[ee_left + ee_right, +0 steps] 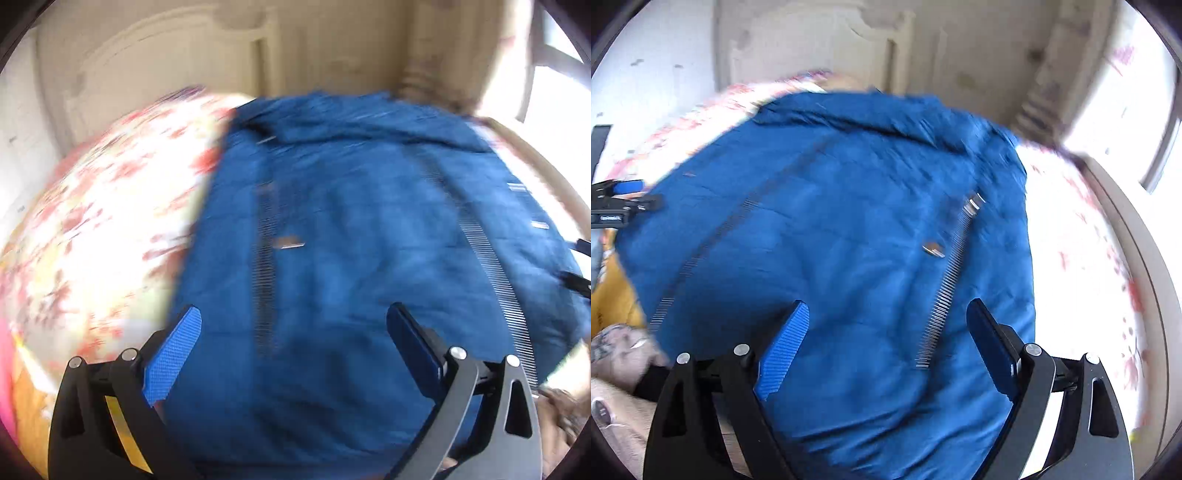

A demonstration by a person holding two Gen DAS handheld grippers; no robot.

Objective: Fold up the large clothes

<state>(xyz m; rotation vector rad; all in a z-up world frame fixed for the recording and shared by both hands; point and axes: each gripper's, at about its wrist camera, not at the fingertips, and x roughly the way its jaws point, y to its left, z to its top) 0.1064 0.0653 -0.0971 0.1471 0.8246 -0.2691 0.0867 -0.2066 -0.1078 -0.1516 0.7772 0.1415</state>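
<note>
**Blue jacket spread flat, folding barely begun**

Jacket (pixel 351 229) in blue quilted cloth lies open across the bed (pixel 103 229), covering most of its floral sheet; its collar end points to the far edge by the headboard, its hem to the near edge; two zipper tracks (pixel 264 280) run lengthwise down the cloth, so the front appears unzipped and laid wide. Left claw (pixel 293 350) hovers over the near part of the garment with fingers apart, gripping nothing; right claw (pixel 886 343) does likewise, fingers apart and empty above the hem area. Both views are motion-blurred, so fine creases cannot be read. By my judgement the spreading is done; no fold shows yet, so the side folds and the final halving all remain.
</note>
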